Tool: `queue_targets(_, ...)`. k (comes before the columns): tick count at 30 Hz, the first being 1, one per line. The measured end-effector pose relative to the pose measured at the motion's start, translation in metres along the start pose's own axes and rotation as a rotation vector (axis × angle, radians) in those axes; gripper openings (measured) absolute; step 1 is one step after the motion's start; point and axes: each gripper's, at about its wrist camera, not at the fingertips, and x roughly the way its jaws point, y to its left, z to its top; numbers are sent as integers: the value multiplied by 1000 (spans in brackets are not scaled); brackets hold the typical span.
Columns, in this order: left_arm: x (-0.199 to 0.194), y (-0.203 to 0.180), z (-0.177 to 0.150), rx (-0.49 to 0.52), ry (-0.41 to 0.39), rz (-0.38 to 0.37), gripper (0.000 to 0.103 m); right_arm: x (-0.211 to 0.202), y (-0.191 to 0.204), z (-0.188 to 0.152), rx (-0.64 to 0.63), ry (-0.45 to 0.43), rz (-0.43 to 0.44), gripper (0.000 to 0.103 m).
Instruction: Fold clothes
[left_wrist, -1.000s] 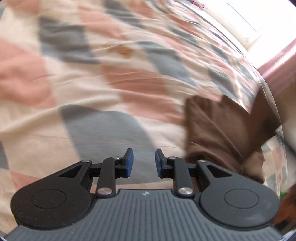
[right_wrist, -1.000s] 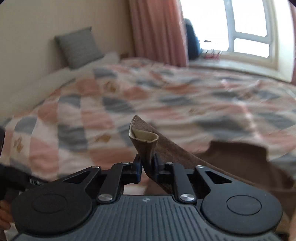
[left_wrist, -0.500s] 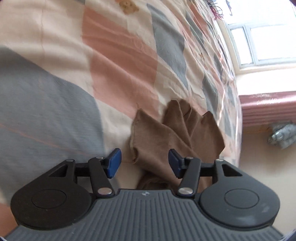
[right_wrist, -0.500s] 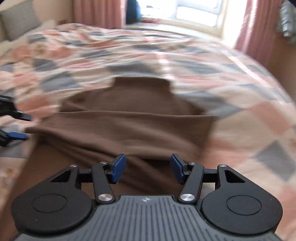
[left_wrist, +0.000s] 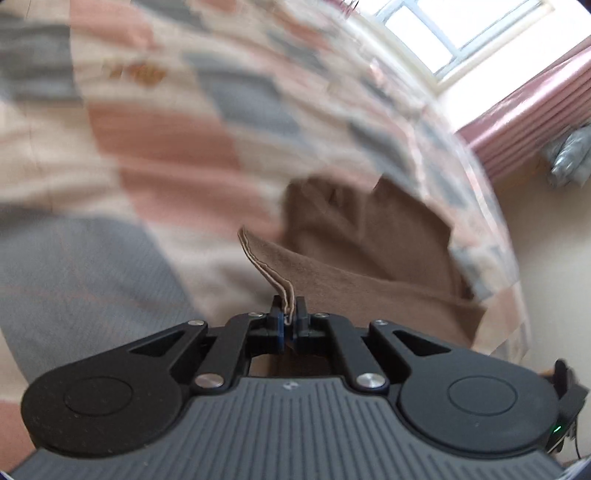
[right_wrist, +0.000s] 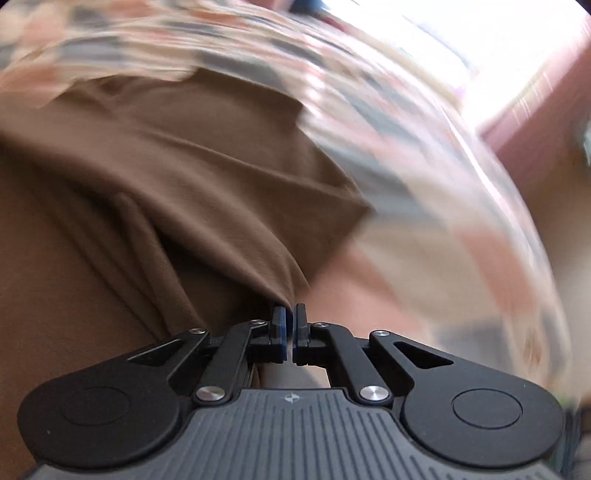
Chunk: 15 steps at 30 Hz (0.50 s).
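Left wrist: tongs (left_wrist: 289, 314) now pinching garment (left_wrist: 369, 251).

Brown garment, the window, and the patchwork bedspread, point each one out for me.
brown garment (left_wrist: 369, 254), left wrist view, on its flat middle beyond the pinched hem.
window (left_wrist: 424, 37), left wrist view, on the bright pane.
patchwork bedspread (left_wrist: 92, 266), left wrist view, on a grey patch.

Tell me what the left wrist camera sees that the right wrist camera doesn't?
Only the left wrist view shows the window, the pink curtain and the stitched hem sticking up from the left gripper. Only the right wrist view shows the right gripper pinching a gathered fold. Both show the brown garment on the patchwork quilt, and both grippers shut on it.
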Motion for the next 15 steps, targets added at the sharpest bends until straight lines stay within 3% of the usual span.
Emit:
queue_targets(2,7,3,-10,-13,23,14,1,6,-7,-11,21,56,14,0)
queue_targets(5,-6,11,-20,-55,-16,23,2,5,-19,-16,60,89,78,0)
queue_targets(7,-12,21,-23,-99,-13,43,3,2,-34,-11,140,90,109,12)
queue_targets(9,-9,28,-22,-140,10,35,7,-2,-58,2,288,49,145,38)
queue_targets(10,-6,31,-19,-163,21,20,10,-2,-71,10,369,22,167,42)
queue_targets(11,-4,33,-17,-188,24,-5,22,1,-83,21,436,-2,192,42)
queue_targets(12,-1,33,-14,-209,25,-25,28,11,-91,34,479,-3,209,43)
queue_targets(15,5,31,-12,-216,23,-21,26,41,-116,74,605,-5,261,44)
